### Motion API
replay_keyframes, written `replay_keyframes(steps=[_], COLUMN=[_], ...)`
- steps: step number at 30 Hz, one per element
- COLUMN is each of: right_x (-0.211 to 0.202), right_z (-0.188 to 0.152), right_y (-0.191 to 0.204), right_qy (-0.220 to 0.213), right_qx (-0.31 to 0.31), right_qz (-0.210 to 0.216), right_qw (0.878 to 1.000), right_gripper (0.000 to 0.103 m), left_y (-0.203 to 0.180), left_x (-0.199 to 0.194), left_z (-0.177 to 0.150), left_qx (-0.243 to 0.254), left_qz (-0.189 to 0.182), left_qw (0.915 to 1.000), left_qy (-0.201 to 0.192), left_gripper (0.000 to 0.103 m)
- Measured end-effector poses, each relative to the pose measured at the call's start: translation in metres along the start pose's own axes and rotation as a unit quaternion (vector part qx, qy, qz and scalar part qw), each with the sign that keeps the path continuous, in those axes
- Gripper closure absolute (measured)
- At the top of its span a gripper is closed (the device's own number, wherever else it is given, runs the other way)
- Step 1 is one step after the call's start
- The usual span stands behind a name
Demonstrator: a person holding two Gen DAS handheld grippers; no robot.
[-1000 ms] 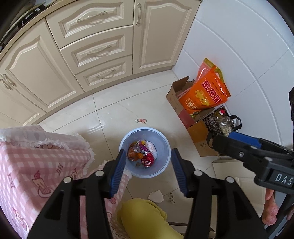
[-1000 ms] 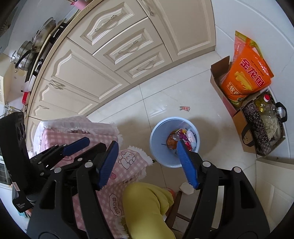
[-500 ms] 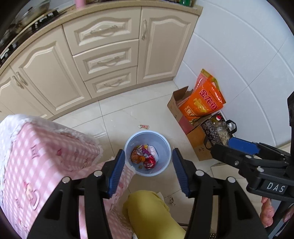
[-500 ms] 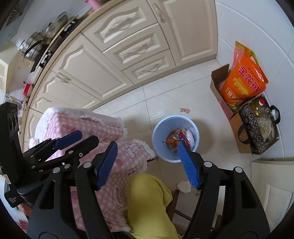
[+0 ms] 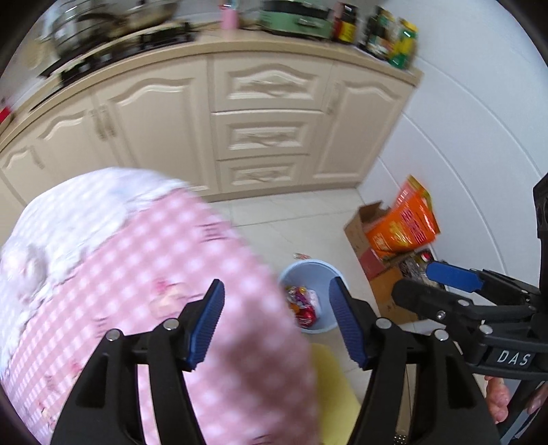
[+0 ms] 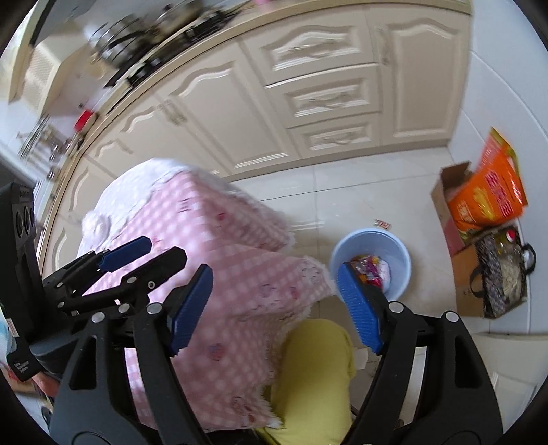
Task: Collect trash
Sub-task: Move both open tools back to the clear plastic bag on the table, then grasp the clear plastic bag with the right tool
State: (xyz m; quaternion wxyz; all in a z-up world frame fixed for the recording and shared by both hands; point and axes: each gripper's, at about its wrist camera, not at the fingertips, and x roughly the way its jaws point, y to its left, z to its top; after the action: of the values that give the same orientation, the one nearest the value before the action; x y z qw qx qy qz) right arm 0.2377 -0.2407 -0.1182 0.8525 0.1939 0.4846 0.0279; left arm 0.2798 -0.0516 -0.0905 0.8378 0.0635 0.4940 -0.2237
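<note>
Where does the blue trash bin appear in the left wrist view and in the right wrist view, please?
Left wrist view: the blue trash bin stands on the floor just right of centre, between the fingertips of the left gripper.
Right wrist view: the bin is right of centre, partly behind one finger of the right gripper.
Shared landmark: the orange bag in a cardboard box to the bin's right.

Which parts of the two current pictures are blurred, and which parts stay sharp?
Left wrist view: the pink checked cloth and the countertop clutter are smeared, while the left gripper is sharp. Right wrist view: the stove area streaks heavily and the cabinets are soft; the right gripper is crisp and the blue bin fairly clear. Both views bend straight edges.
</note>
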Motion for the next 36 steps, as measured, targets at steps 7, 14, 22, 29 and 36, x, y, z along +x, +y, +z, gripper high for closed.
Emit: replay_keyframes(steps=[7, 14, 22, 29, 36], right_x=[0.039, 0.088, 0.146, 0.2, 0.243], right_z=[0.005, 0.008, 0.016, 0.029, 0.03], right_y=[0.089, 0.18, 0.279, 0.342, 0.378], right_qy=[0.029, 0.066, 0.095, 0.107, 0.109], right_qx=[-0.081, -0.154, -0.219, -0.251, -0.268], right_qz=[0.019, 0.043, 0.062, 0.053, 0.073], right_qw=[0.996, 0.985, 0.969, 0.961, 0.954], right_gripper=[0.023, 0.023, 0.023, 0.023, 0.022], left_y=[0.105, 0.202, 0.289, 0.348, 0.386], left_x=[-0.031, -0.055, -0.078, -0.091, -0.088], left_z=[-0.022, -0.054, -0.082, -0.101, -0.113], left_qx=[-0.077, -0.149, -0.208, -0.258, -0.309], left_qz=[0.039, 0.084, 0.128, 0.155, 0.155], left_qw=[0.9959, 0.9842, 0.9673, 0.95, 0.9343], left_qy=[-0.025, -0.045, -0.067, -0.083, -0.087], left_gripper=[0.037, 0.037, 0.037, 0.036, 0.036])
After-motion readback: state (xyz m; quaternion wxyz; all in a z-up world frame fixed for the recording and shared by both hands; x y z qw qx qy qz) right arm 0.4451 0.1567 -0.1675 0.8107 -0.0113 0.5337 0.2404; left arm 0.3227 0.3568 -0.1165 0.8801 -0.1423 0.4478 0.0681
